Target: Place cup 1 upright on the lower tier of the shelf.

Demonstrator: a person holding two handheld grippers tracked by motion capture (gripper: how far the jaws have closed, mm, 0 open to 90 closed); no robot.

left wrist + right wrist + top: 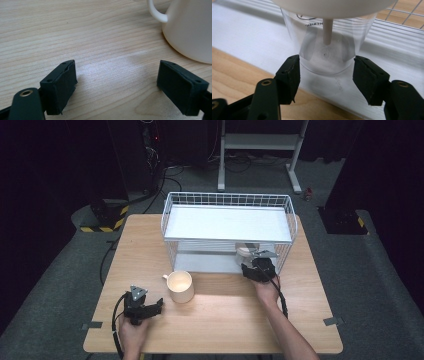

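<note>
Wooden table, wire rack at twelve o'clock. Your right gripper closes around a clear cup on its lower shelf, not yet lifted. Left gripper rests open, empty, mug at two o'clock.

a lab: dark curtained walls, cables on grey floor, hazard-striped stand bases.

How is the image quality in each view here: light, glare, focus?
High view: the table is lit, surroundings nearly black, the cream mug bright, slightly overexposed. Left gripper view: pale sheen on the wood between the jaws, focus fair. Right gripper view: the clear cup is soft, with streaky reflections.
</note>
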